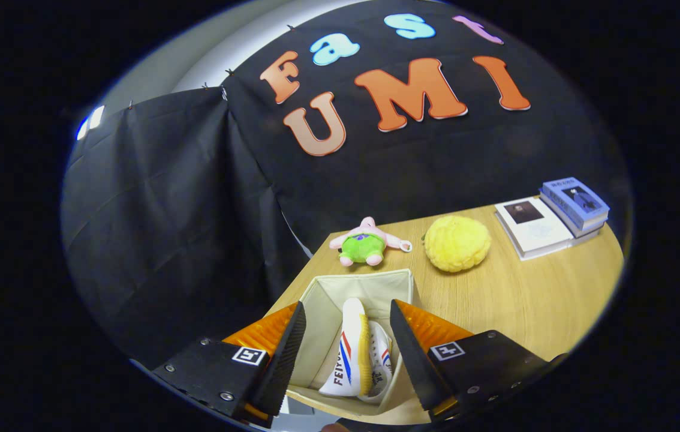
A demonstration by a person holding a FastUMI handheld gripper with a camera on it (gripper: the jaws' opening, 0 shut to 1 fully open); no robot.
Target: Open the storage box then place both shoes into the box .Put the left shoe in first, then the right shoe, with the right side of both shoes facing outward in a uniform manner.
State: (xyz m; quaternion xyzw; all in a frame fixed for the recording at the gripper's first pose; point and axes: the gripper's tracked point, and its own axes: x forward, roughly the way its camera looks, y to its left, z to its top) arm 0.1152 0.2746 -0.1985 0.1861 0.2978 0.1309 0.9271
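An open cream fabric storage box (370, 285) sits at the near corner of the wooden table (532, 300). Two white shoes with red and blue stripes stand on edge inside it: one (349, 348) toward the left, the other (381, 360) tucked against it on the right. My gripper (346, 327) hovers above the box with its fingers spread wide apart. The shoes show in the gap between the fingers, below them, and neither finger touches a shoe.
Beyond the box lie a pink and green plush toy (365, 243) and a yellow fluffy ball (457, 243). A stack of books (550, 219) rests at the far right of the table. The table's left edge runs just beside the box.
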